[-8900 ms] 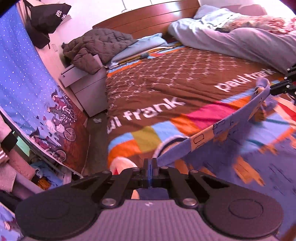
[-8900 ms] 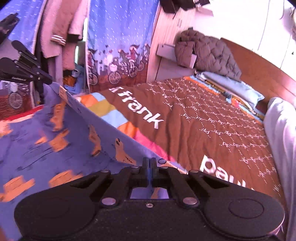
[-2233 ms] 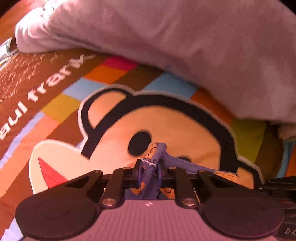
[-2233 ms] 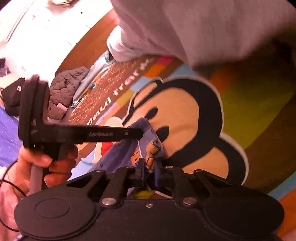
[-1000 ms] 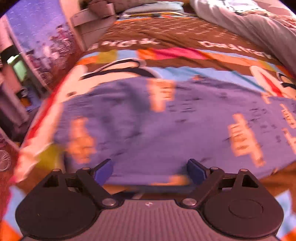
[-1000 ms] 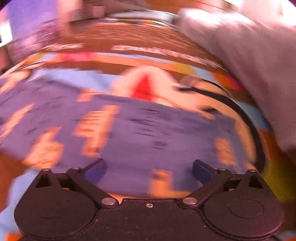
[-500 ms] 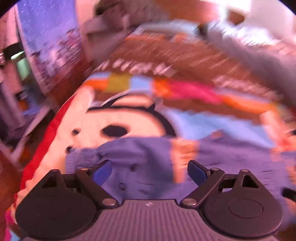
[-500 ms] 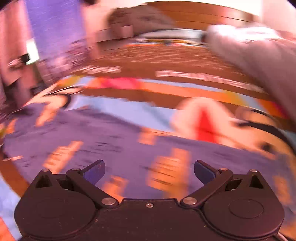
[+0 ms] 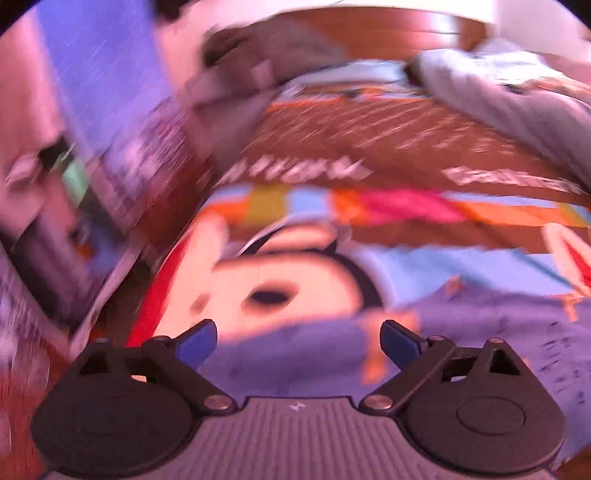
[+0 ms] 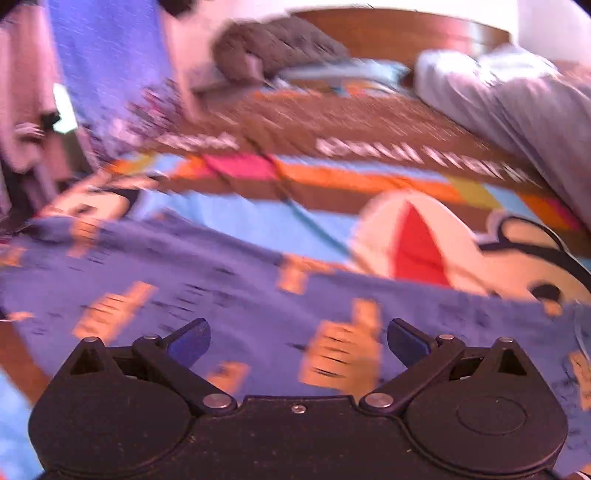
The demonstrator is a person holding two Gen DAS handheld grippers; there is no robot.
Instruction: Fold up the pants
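The pants (image 10: 229,291) are blue-purple with orange patches and lie flat across the colourful bedspread (image 10: 258,218). In the left wrist view one end of the pants (image 9: 461,332) lies under and to the right of my left gripper (image 9: 297,341), which is open and empty just above the cloth. My right gripper (image 10: 298,341) is open and empty above the middle of the pants. Both views are motion-blurred.
A grey duvet (image 10: 517,99) is heaped at the right of the bed. A dark quilted jacket (image 10: 277,44) lies on a bedside cabinet by the wooden headboard (image 10: 424,29). A blue patterned curtain (image 9: 99,92) hangs left of the bed.
Both grippers, shut on the pants earlier, have let go and stand open. Over the last second both cameras have pulled back and tilted up, showing more of the bed.
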